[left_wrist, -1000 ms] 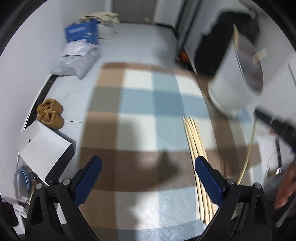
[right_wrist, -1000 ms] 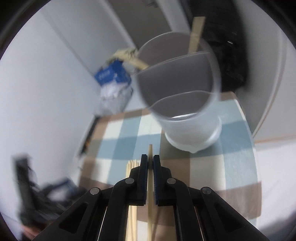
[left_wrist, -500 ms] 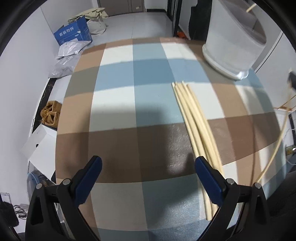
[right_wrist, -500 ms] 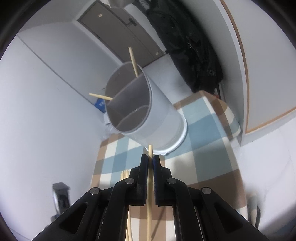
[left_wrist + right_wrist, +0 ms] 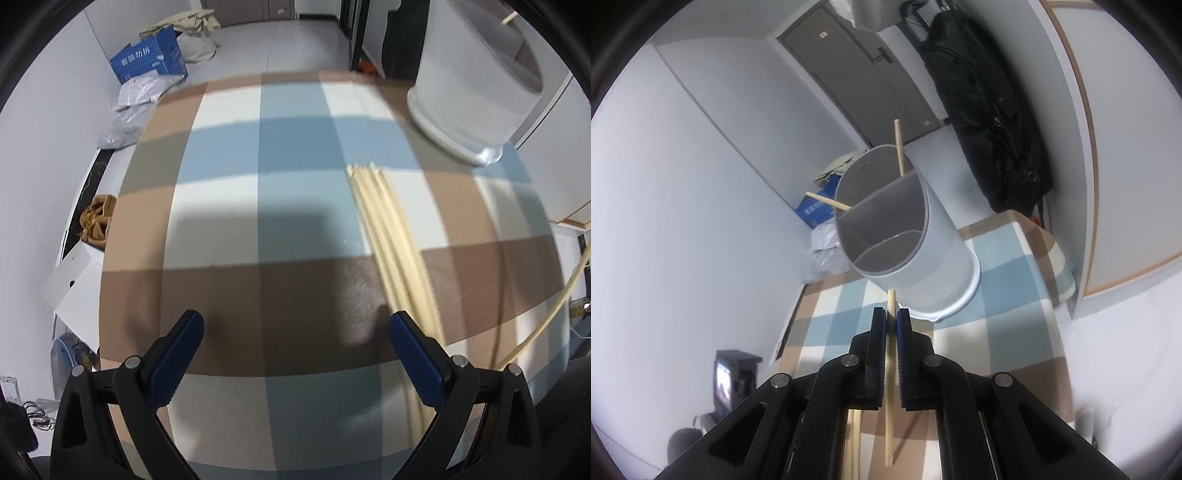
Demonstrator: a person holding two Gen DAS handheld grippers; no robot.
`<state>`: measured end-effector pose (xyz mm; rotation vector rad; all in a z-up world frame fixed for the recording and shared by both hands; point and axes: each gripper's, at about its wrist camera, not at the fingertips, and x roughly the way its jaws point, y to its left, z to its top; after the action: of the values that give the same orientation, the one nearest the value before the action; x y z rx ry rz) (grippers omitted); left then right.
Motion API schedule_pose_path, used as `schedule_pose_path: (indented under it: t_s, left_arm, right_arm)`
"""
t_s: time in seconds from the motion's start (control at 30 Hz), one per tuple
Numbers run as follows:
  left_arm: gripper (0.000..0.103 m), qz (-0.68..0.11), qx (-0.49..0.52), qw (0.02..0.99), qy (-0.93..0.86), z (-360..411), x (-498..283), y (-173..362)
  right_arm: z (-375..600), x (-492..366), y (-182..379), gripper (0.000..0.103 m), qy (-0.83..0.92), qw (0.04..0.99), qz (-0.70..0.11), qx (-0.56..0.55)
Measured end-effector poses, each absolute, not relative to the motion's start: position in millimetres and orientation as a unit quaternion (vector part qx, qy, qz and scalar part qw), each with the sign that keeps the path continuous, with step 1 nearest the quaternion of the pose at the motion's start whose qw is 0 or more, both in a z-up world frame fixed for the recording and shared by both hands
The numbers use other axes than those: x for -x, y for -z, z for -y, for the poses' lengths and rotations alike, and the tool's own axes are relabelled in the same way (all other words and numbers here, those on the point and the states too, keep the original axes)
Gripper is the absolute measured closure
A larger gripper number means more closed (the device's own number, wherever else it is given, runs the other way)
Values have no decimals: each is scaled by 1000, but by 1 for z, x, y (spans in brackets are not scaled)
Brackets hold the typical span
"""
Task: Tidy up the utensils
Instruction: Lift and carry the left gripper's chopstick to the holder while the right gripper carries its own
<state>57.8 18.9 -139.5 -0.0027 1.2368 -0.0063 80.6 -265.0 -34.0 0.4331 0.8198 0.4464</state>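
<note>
My right gripper [image 5: 891, 314] is shut on a single pale chopstick [image 5: 889, 387], whose tip points toward a white utensil holder [image 5: 923, 258] with three compartments. Two chopsticks [image 5: 899, 147] lean out of the holder's far compartment. In the left wrist view the same holder [image 5: 476, 96] stands at the table's far right. A bundle of several chopsticks [image 5: 391, 251] lies on the checked cloth. My left gripper [image 5: 295, 325] hangs open above the cloth, its right finger over the near end of the bundle and nothing between its pads. The held chopstick [image 5: 546, 317] shows at the right edge.
The table has a blue, brown and white checked cloth [image 5: 258, 184]. On the floor beyond lie a blue carton [image 5: 149, 61], plastic bags [image 5: 129, 114] and a white box [image 5: 70, 280]. A black bag [image 5: 990, 122] hangs on the wall behind the holder.
The right gripper has drawn back from the holder, still clamping the chopstick; the holder now looks smaller and farther. The left gripper has swung over the table toward the bundle and steadied.
</note>
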Motion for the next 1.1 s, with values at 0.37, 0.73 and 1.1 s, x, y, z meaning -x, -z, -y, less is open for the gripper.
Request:
schedule_pose_path:
  t_s: [0.37, 0.73, 1.1]
  left_arm:
    - [5, -592, -10, 806, 0, -8, -70, 151]
    - [8, -609, 10, 792, -37, -26, -98, 153]
    - [83, -600, 6, 800, 1, -3, -111, 147]
  right_arm:
    - [259, -84, 33, 98, -224, 867, -395, -205]
    - [256, -90, 39, 98, -231, 861, -406, -201]
    - [253, -98, 42, 98, -239, 859, -413, -188]
